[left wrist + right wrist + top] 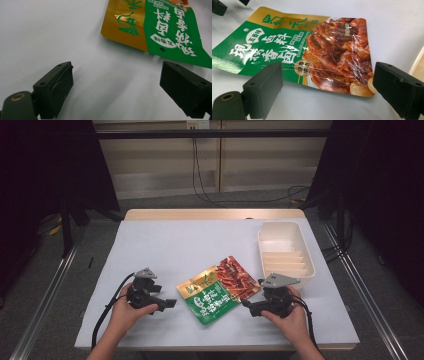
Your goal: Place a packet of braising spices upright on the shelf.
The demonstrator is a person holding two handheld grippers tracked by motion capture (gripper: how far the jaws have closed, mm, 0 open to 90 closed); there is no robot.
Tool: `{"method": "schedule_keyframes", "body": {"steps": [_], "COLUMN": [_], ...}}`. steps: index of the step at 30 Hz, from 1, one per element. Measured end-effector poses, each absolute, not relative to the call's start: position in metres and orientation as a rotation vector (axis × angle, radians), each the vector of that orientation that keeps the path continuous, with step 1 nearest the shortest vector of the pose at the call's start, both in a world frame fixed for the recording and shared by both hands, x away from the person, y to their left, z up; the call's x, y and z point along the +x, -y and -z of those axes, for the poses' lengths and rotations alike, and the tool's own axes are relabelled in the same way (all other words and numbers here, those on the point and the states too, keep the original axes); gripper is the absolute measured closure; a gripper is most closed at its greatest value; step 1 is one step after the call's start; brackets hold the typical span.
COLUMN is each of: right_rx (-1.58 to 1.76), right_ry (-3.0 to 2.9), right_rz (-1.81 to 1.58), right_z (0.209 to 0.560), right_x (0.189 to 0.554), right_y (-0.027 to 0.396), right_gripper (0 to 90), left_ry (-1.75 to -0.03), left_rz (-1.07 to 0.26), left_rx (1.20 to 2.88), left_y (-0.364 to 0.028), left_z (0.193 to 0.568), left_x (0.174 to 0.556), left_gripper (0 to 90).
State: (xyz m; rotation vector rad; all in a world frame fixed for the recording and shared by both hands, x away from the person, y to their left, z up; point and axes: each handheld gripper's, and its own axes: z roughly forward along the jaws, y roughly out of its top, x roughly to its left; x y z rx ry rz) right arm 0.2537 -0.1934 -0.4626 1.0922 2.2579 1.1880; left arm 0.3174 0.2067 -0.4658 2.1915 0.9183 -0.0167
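**Barely begun: both tools open beside the sauce pouch**

So I am holding the left tool (167, 304) and the right tool (248, 306) low over the bench (165, 245), each with its jaws spread wide and gripping nothing. Between them the pouch (219, 290) is lying flat near the middle of the white sheet, untouched as far as I can judge. I am guessing it belongs in the tray (285, 249) at far right, which is sitting empty. The pouch is glossy, crinkled foil, green and gold with a printed meat picture; the tray is pale, rigid plastic, rectangular with ribbed floor.
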Motion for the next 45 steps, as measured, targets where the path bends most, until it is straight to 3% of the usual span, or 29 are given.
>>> {"method": "schedule_keyframes", "body": {"steps": [45], "right_rx": [1.085], "right_ry": [-2.218], "right_rz": [-1.204], "right_z": [0.459], "right_x": [0.254], "right_y": [0.193], "right_gripper": [9.8], "left_ry": [-1.050], "left_rz": [0.098], "left_rx": [2.152], "left_y": [-0.178], "left_z": [0.468], "left_x": [0.331], "left_gripper": [17.9]}}
